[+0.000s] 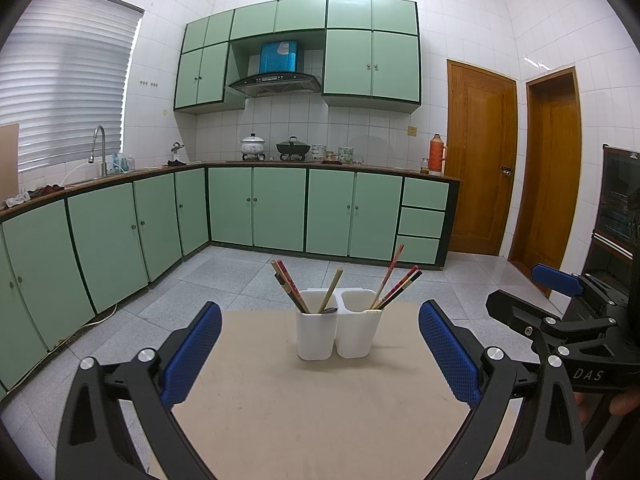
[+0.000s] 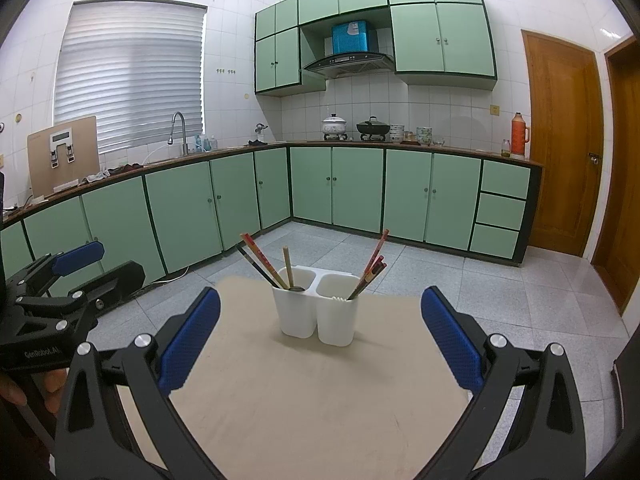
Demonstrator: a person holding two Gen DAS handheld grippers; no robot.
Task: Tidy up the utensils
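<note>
— What is seen on the table [image 1: 320, 412]?

— A white holder [image 1: 338, 326] with two compartments is set near the far edge, upright. In the left compartment, several chopsticks [image 1: 290, 286] are leaned to the left, one pale stick is stood nearly straight, and a spoon bowl [image 1: 330, 311] is glimpsed at the rim. In the right compartment, more chopsticks [image 1: 396, 282] are leaned to the right — one red stick reaching highest.

— And the tongs?

— The left tongs [image 1: 320, 354] are held spread wide, nothing between the blue pads [image 1: 192, 354]; the holder is framed in the gap, well apart from them. The right tongs [image 2: 320, 338] are likewise spread and empty, aimed at the same holder [image 2: 318, 306].

— Is either pair seen from the other side?

— Yes: the right tongs [image 1: 556, 280] are caught at the right edge of the left view, and the left tongs [image 2: 78, 256] at the left edge of the right view, beside the table.
</note>
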